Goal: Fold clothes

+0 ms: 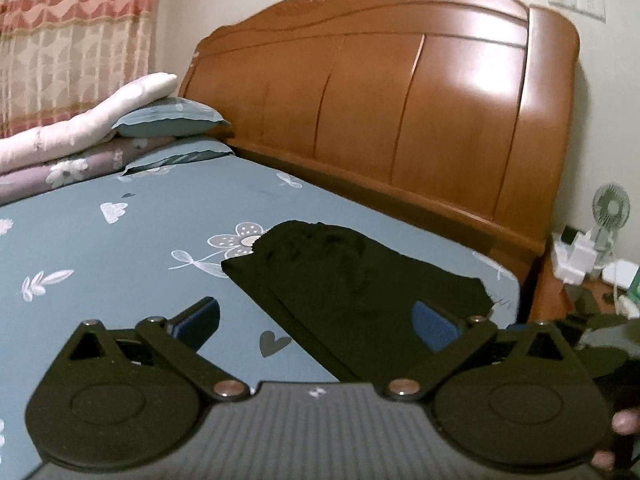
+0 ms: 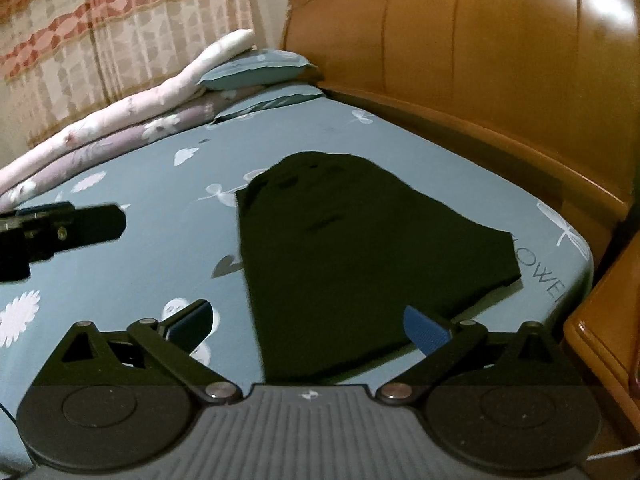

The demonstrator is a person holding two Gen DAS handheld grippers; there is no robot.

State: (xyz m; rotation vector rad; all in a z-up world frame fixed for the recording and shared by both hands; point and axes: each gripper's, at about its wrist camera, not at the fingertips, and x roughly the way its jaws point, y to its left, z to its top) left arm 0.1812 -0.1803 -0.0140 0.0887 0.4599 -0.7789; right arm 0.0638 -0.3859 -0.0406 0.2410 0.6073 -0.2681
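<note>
Left gripper [image 1: 316, 322], right gripper [image 2: 308, 326]: your jaws spread, empty. Black folded cloth garment [image 2: 352, 264] lay ahead, long axis running away; right gripper nearer.

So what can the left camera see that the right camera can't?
Only the left wrist view shows the small white desk fan on the cluttered wooden nightstand, and some fingertips at the edge.

Only the right wrist view shows the other, left gripper from the side, and grey lettering printed on the sheet.

Both show the black folded garment lying flat on the blue flowered bed sheet, the orange wooden headboard, the pillows and the striped curtain.
</note>
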